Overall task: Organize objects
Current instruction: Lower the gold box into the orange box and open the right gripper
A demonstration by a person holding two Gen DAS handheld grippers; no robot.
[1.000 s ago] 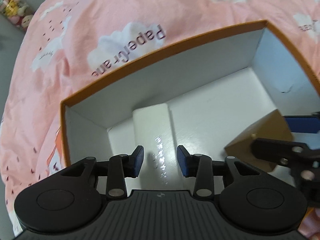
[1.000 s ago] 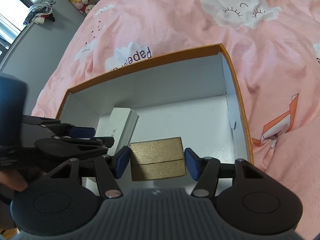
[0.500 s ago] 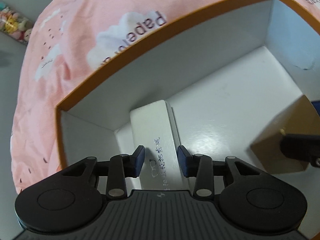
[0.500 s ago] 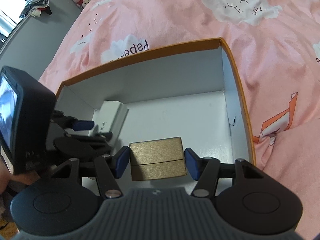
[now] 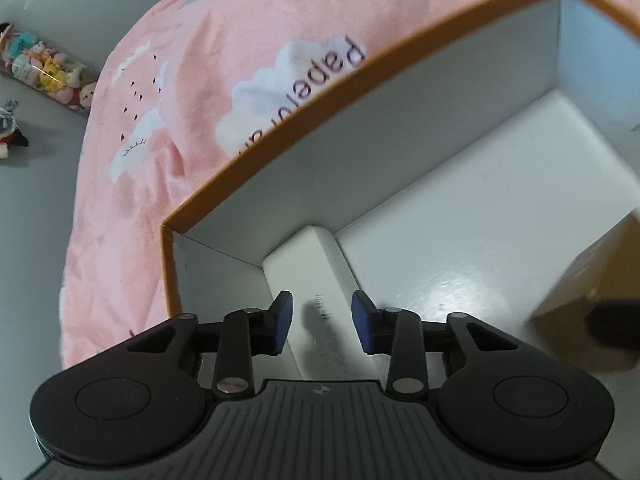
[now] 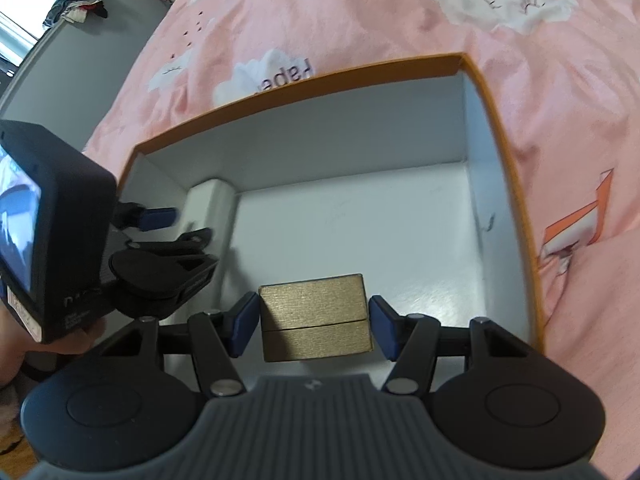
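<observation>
While both grippers reach down into the same container, the orange-rimmed cardboard box [image 6: 496, 128] with white inner walls fills the middle of each view, sitting on a pink bedspread [image 6: 400, 12] printed with white clouds and lettering.

At the lower centre of the right wrist view, the right gripper [image 6: 314, 322] has a gold-brown box [image 6: 316, 318] between its blue pads. The left pad touches the box's side, while the right pad sits just at its other side; whether that one presses cannot be told. The gold-brown box hangs near the front of the cardboard box, a seam running across its face.

At the lower centre of the left wrist view, the left gripper [image 5: 322, 326] has its jaws closing, with a long white box [image 5: 316, 264] between them; the pads stand clear of its sides. This white box lies in the back left corner of the cardboard box, one end against the far wall. The gold-brown box [image 5: 576, 280] shows at the right edge of this frame.

In the left of the right wrist view, the left gripper's black camera body and part of a hand [image 6: 24, 344] appear. Plush toys [image 5: 48, 70] line the upper left of the left wrist view.
</observation>
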